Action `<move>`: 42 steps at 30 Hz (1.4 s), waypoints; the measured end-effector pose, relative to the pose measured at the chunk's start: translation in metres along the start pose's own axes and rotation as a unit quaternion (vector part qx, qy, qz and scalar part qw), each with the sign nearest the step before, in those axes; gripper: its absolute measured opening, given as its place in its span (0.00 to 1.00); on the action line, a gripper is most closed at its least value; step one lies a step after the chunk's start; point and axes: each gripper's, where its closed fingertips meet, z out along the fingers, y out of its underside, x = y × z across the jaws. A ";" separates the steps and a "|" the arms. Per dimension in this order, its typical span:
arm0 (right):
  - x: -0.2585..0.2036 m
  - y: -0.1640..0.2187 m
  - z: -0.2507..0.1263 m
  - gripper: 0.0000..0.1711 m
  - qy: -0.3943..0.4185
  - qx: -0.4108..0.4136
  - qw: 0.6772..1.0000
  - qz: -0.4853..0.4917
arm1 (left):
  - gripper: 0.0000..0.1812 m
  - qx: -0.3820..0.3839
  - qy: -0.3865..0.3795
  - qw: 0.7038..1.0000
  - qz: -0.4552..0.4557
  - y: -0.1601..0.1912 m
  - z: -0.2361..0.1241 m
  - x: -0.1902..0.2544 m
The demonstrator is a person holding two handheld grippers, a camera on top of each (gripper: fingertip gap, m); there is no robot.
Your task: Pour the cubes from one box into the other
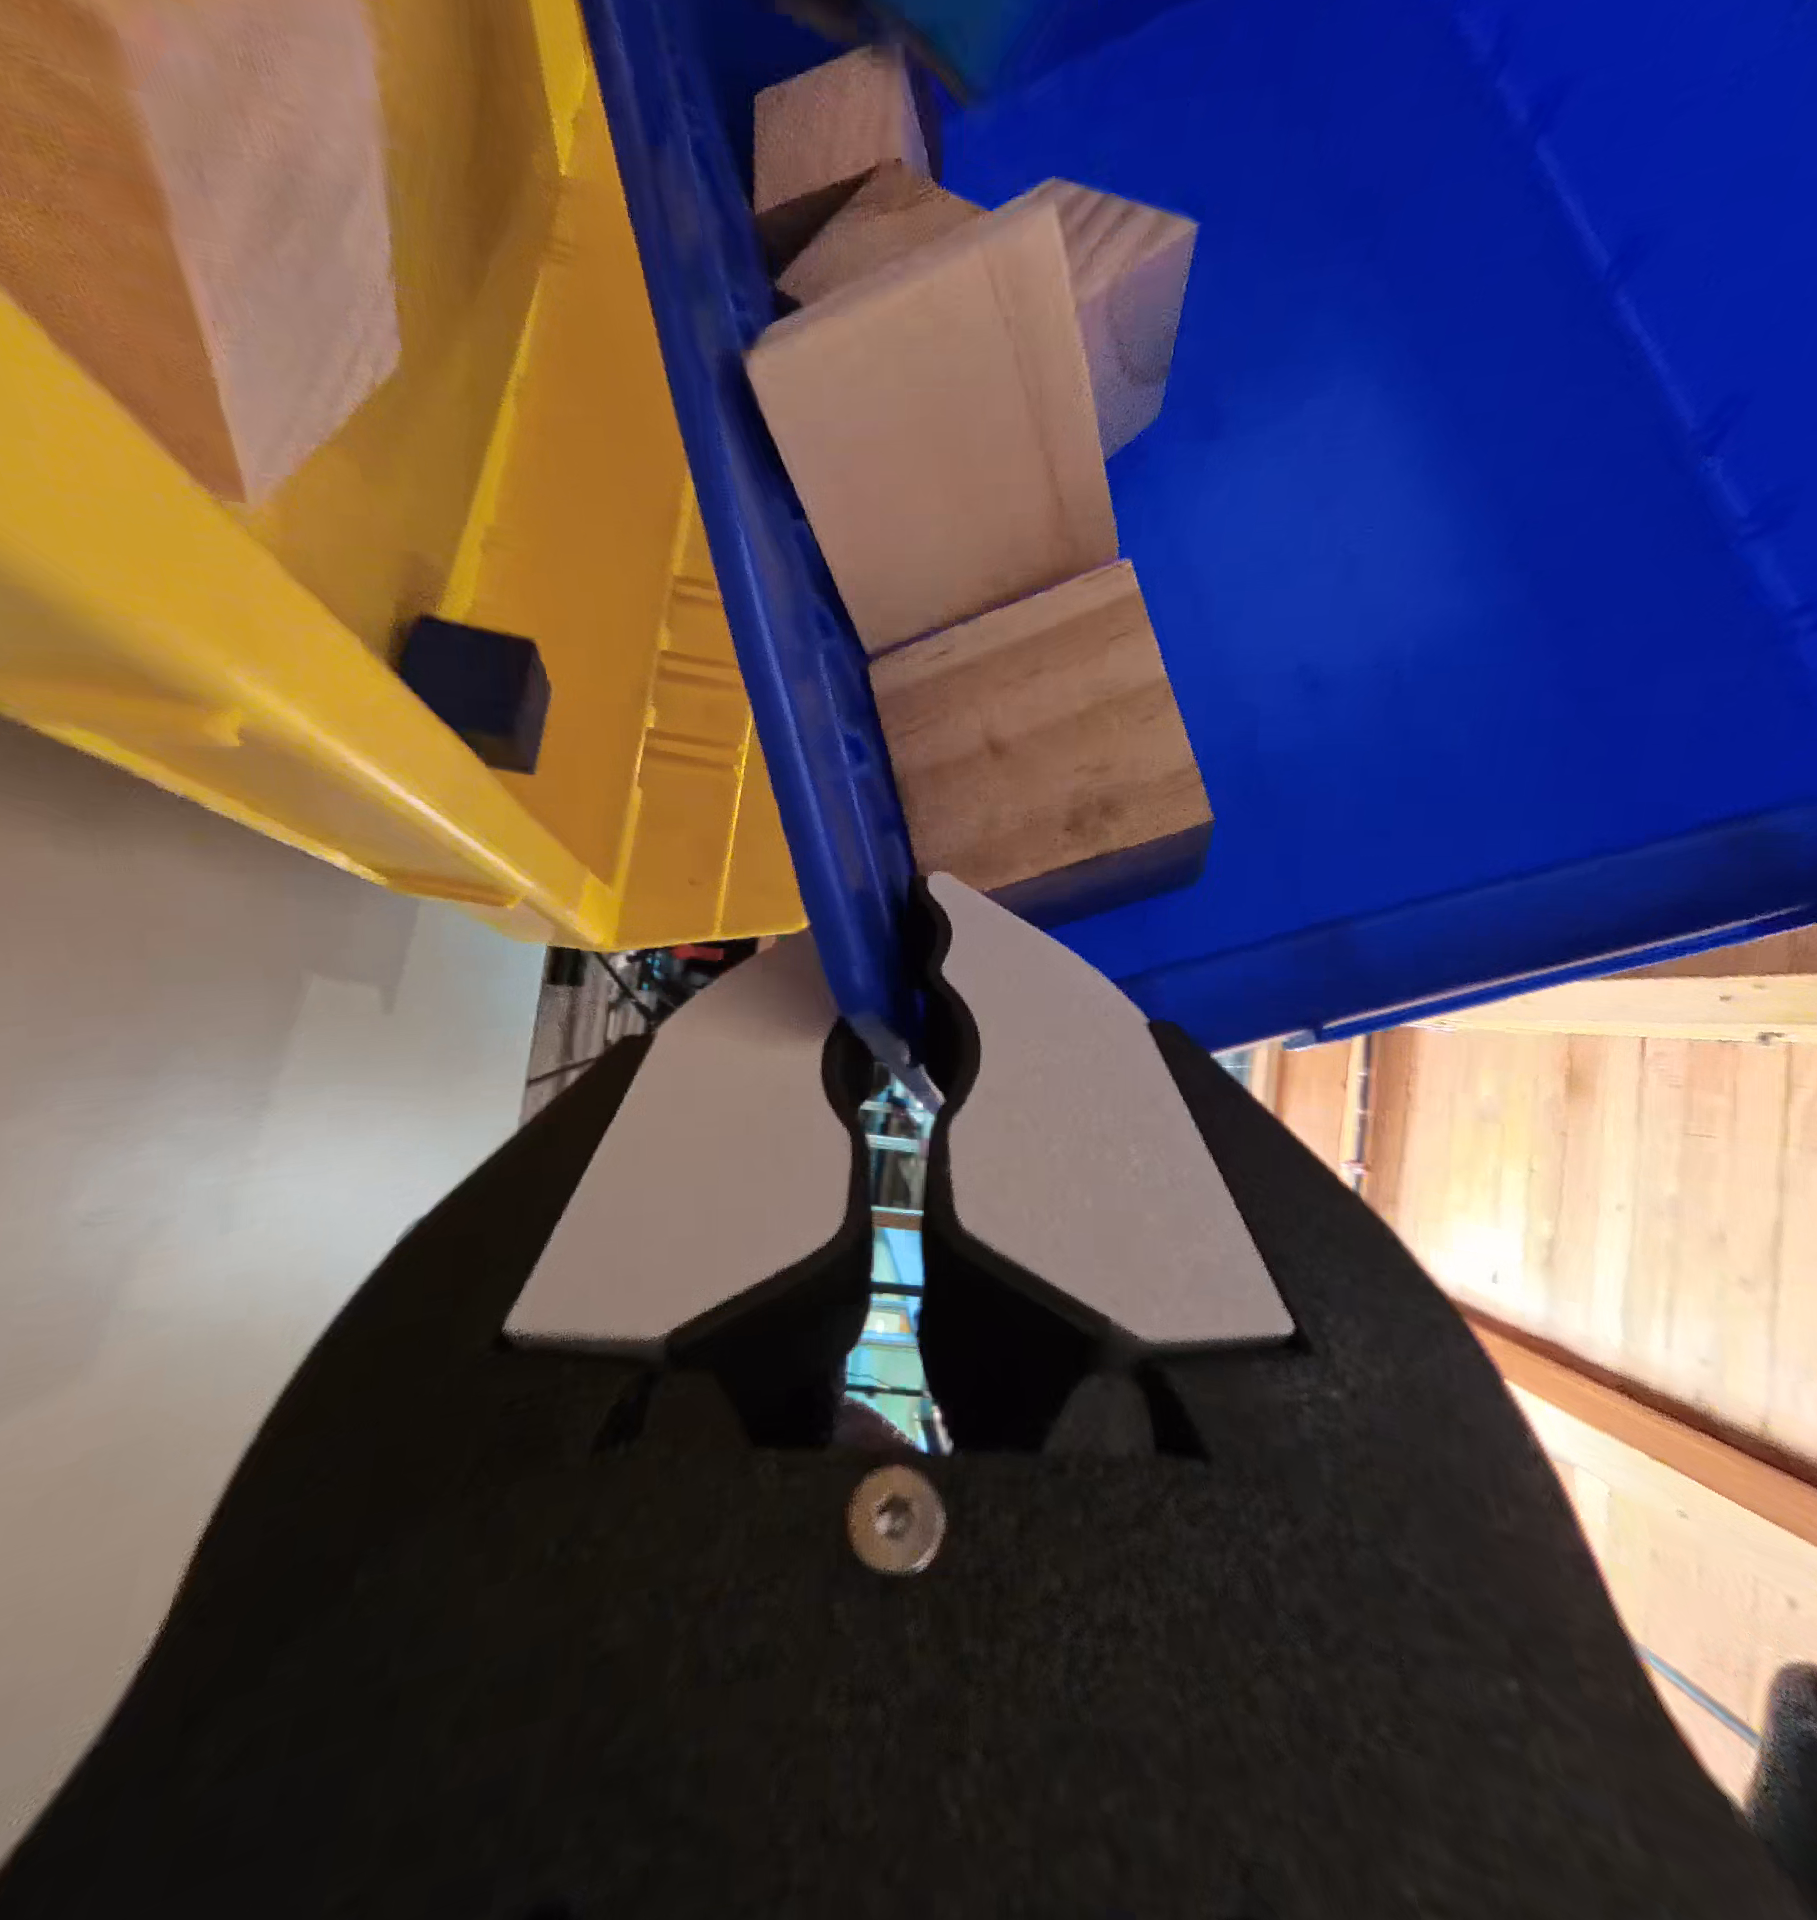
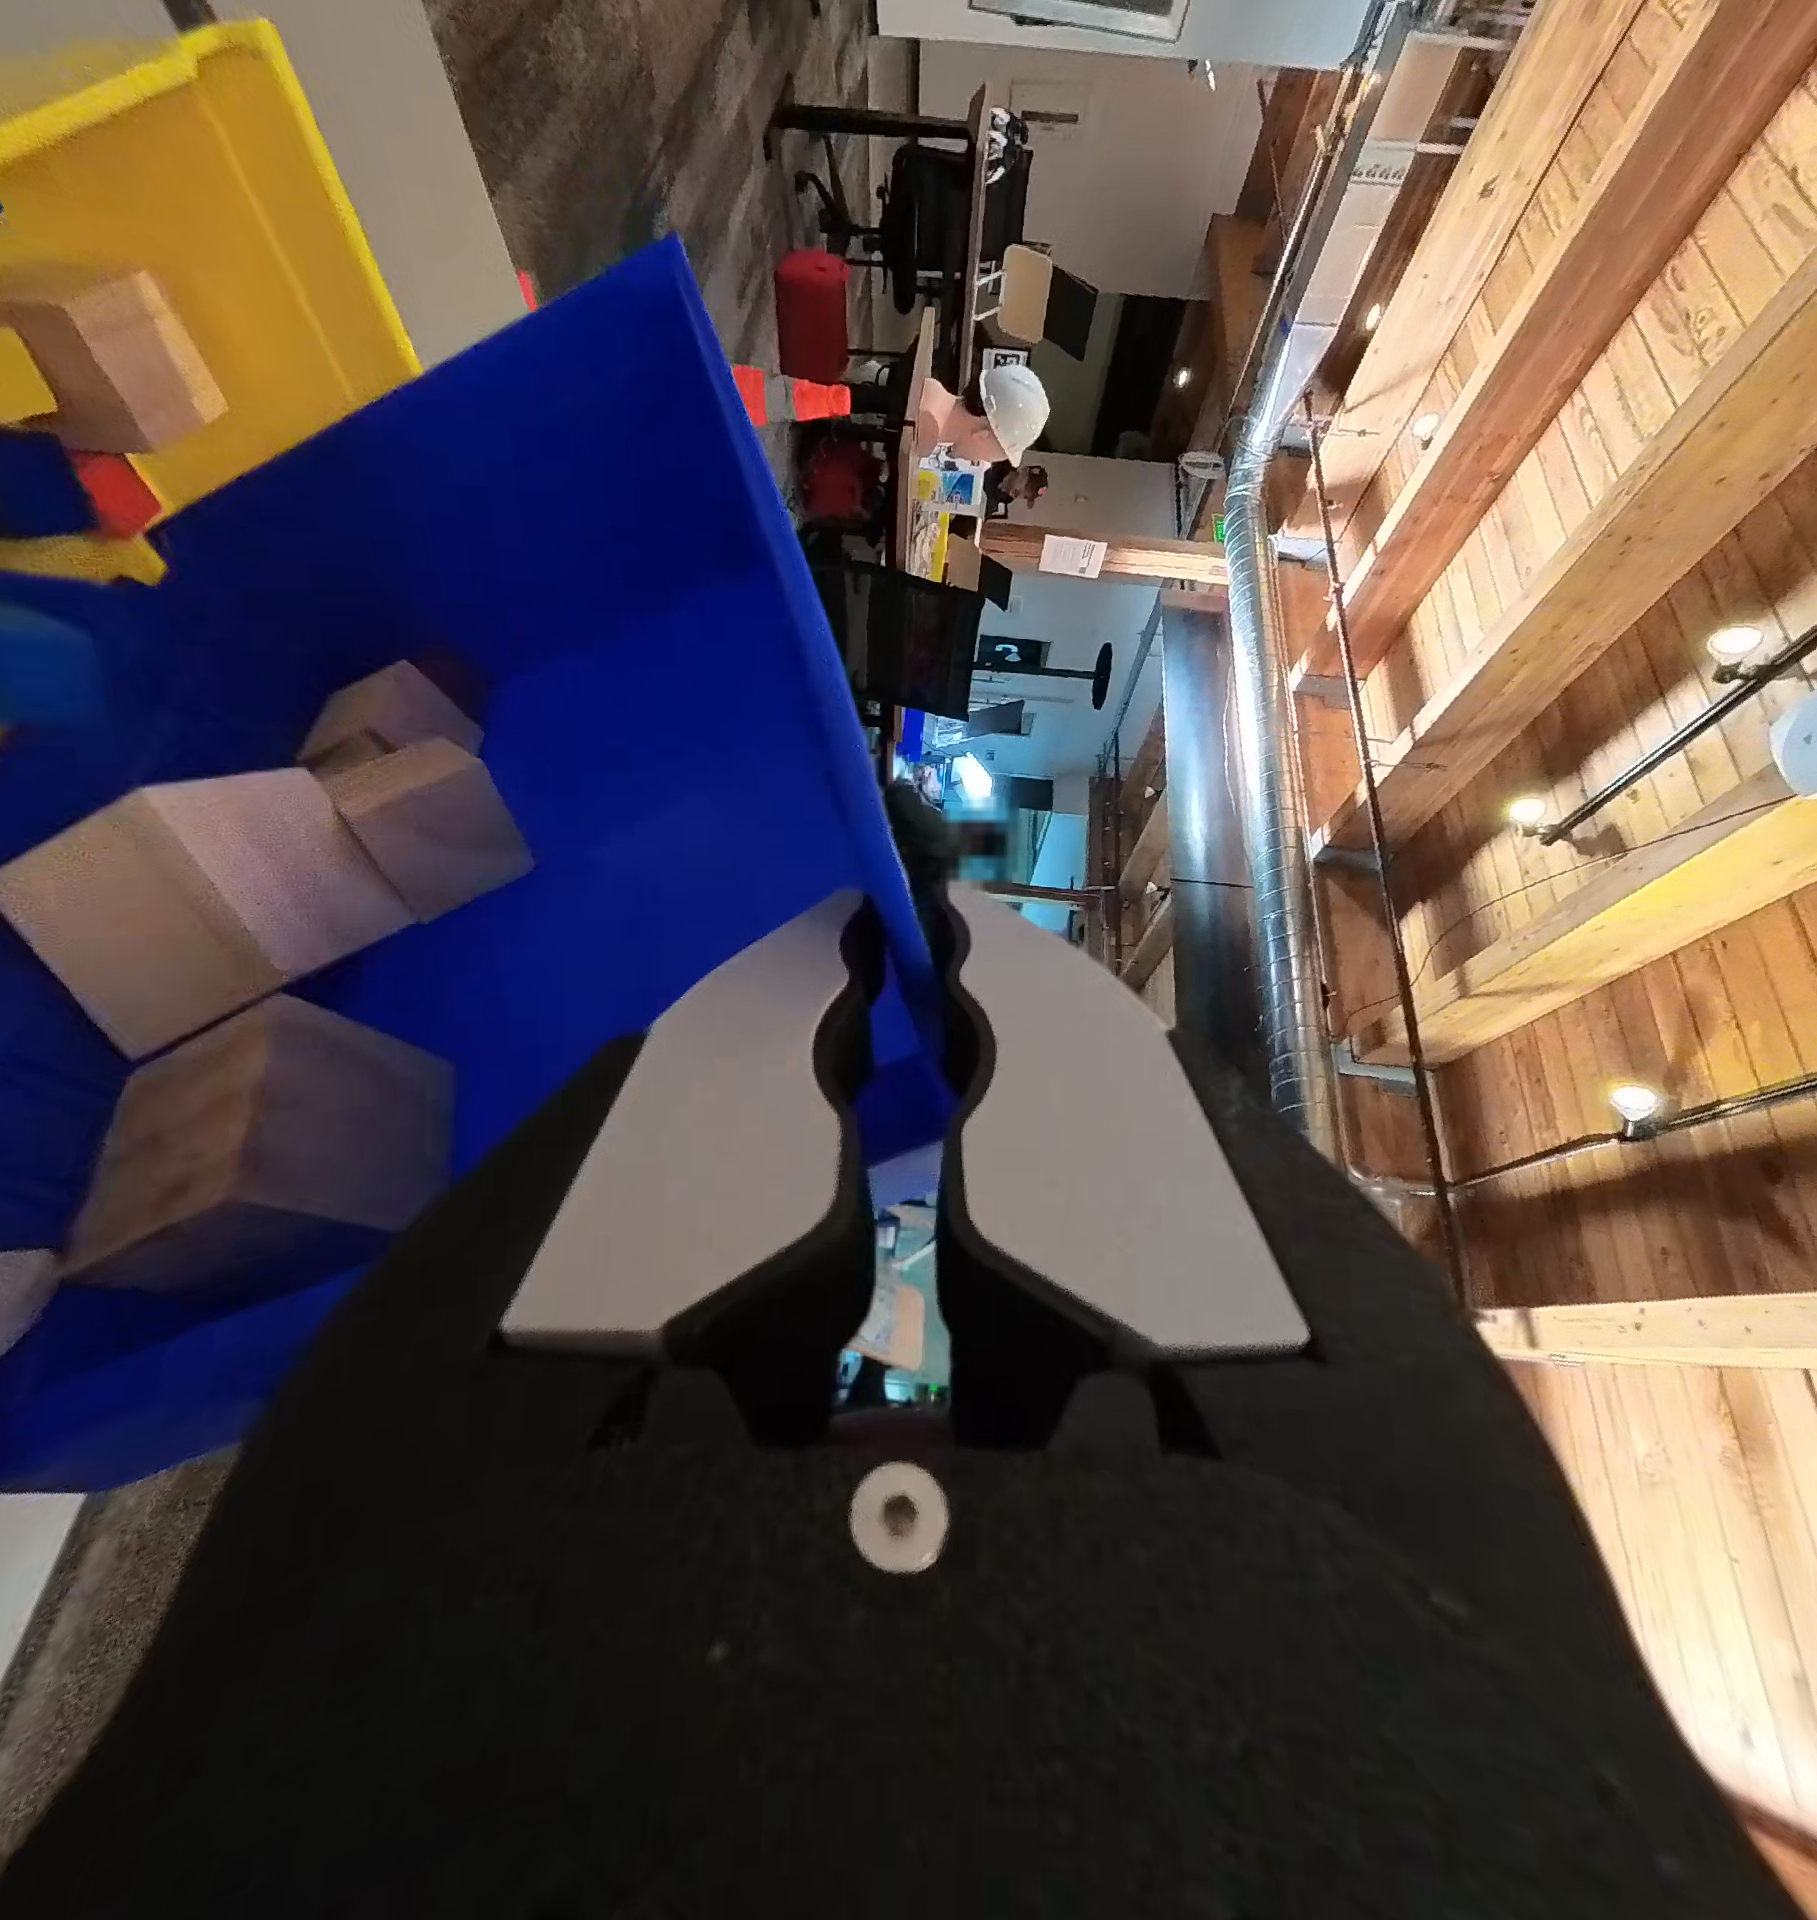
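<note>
Cubes of plain wood (image 1: 1039, 748) lie in the blue box (image 1: 1455, 520), piled against one of its side walls. The blue box is up in the air and tipped hard over, with its open front next to the yellow box (image 1: 592, 540).

The left gripper (image 1: 899, 997) has its jaws clenched on the rim of one side wall of the blue box. The nearest wooden cube sits just beside those jaws. The right gripper (image 2: 909, 997) has its jaws clenched on the rim of the other side wall.

In the right wrist view, three or four wooden cubes (image 2: 208, 914) show inside the blue box (image 2: 571, 582). One big pale cube touches a smaller brown one.

The yellow box (image 2: 208, 208) holds a wooden cube (image 2: 114, 353), with small red (image 2: 119, 494) and blue blocks (image 2: 21, 488) near its front edge. They look blurry. In the left wrist view a small dark block (image 1: 478, 691) is by the yellow box's rim, and a big wooden cube (image 1: 187, 229) is inside it.

White desk (image 1: 156, 1195) shows beside the yellow box.
</note>
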 end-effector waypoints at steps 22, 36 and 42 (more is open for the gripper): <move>0.000 -0.038 -0.007 0.04 0.005 -0.011 0.995 -0.103 | 0.02 -0.028 0.053 0.993 -0.105 -0.003 -0.006 0.019; 0.007 -0.068 -0.023 0.04 0.040 0.005 0.979 -0.200 | 0.02 -0.045 0.134 0.970 -0.198 0.003 -0.004 0.052; 0.013 -0.063 -0.024 0.04 0.044 0.005 0.976 -0.212 | 0.01 -0.053 0.160 0.959 -0.228 0.016 0.004 0.066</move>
